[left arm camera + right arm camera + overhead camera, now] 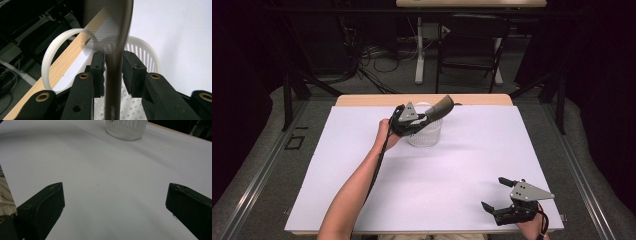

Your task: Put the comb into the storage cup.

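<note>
A white slotted basket [426,134] stands at the far middle of the white table sheet [462,165]. Over its rim my left gripper [428,120] is shut on a long dark brownish utensil [441,107], whose wider end points up and to the right. In the left gripper view the utensil [117,37] runs blurred between the two jaws of the left gripper [113,53], above the basket [146,51]. My right gripper [493,192] rests open near the front right edge, nothing between its jaws. The right gripper [113,195] faces bare sheet, with the basket [126,130] far ahead.
A wooden table edge [362,100] borders the sheet at the back. A thin white hoop [48,62] curves beside the basket in the left gripper view. Dark chairs, table legs and cables [382,55] lie beyond the table.
</note>
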Motion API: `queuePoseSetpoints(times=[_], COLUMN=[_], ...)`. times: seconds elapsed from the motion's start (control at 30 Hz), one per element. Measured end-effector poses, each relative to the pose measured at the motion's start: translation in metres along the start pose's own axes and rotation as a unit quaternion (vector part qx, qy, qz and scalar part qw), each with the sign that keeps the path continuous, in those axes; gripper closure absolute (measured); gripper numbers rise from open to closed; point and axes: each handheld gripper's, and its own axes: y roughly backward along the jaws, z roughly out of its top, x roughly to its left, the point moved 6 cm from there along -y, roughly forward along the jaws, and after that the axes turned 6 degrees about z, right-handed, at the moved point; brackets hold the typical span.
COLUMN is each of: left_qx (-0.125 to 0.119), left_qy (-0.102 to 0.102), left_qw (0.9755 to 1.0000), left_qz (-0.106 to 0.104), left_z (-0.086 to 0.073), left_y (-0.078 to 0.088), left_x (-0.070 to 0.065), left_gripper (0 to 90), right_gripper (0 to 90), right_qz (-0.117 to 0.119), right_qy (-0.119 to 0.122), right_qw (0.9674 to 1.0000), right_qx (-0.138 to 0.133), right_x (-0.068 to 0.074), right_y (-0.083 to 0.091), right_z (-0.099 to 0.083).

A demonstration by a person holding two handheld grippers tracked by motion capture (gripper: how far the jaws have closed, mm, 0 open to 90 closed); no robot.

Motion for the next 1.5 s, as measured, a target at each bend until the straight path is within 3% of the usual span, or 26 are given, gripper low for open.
queuePoseSetpoints(times=[0.13,0.3,0.6,0.73,0.97,1.13,1.5], left_qx=[0.001,-0.014,-0.016,-0.002,0.033,0.038,0.047], left_qy=[0.003,0.021,0.055,0.041,0.047,0.058,0.062], left_qw=[1.0,0.9997,0.9983,0.999,0.998,0.9972,0.9962], left_qz=[0.002,-0.003,0.01,0.018,0.025,0.026,0.04], left_z=[0.0,0.004,0.012,0.015,0.014,0.015,0.011], left_y=[0.002,0.009,0.027,0.035,0.041,0.049,0.076], left_x=[0.001,0.002,0.006,0.004,0.002,0.001,-0.004], left_gripper=[59.6,45.9,23.4,15.9,1.0,0.2,0.0], right_gripper=[1.7,1.7,1.7,1.7,1.7,1.7,1.8], right_qz=[0.0,0.0,0.001,0.002,0.001,0.002,0.002], right_qy=[0.0,0.0,0.0,0.0,-0.001,0.002,0.0], right_qw=[1.0,1.0,1.0,1.0,1.0,1.0,1.0], right_qx=[0.0,0.001,0.002,0.003,0.003,0.003,0.001], right_x=[0.0,0.0,0.0,-0.001,-0.001,0.0,0.001], right_y=[0.0,0.0,0.0,-0.001,0.0,-0.001,-0.001], right_z=[0.0,0.0,0.0,0.0,0.0,0.0,0.001])
